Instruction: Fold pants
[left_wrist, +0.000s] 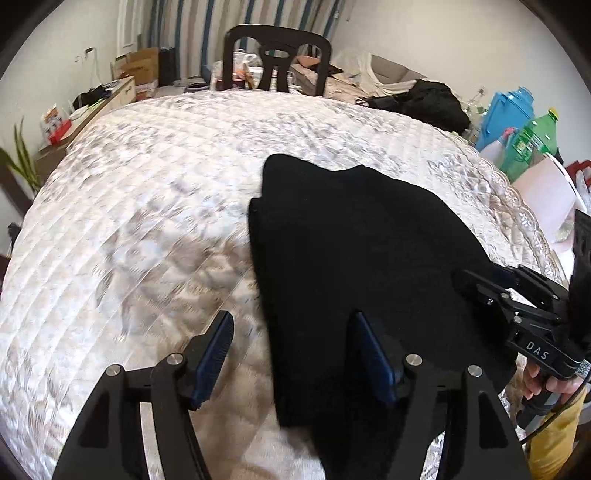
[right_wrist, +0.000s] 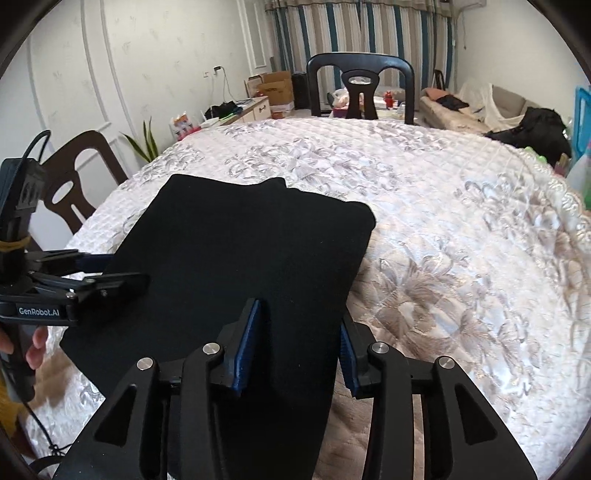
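The black pants (left_wrist: 351, 240) lie folded into a flat packet on the quilted white floral cover (left_wrist: 147, 192). My left gripper (left_wrist: 295, 347) is open and straddles the packet's near left edge, one blue pad over the cover and the other over the cloth. In the right wrist view the pants (right_wrist: 251, 243) fill the middle. My right gripper (right_wrist: 297, 347) is open at their near right edge, with cloth between the pads and neither pad pressing it. Each gripper shows in the other's view: the right gripper (left_wrist: 480, 288) at the packet's right side, the left gripper (right_wrist: 110, 273) at its left side.
A dark chair (left_wrist: 277, 59) stands at the far edge of the quilted cover (right_wrist: 443, 221), and another chair (right_wrist: 74, 184) at its left. Plastic bottles (left_wrist: 532, 140) and a blue container (left_wrist: 509, 110) stand off the right side. A hand (right_wrist: 35, 347) holds the left gripper's handle.
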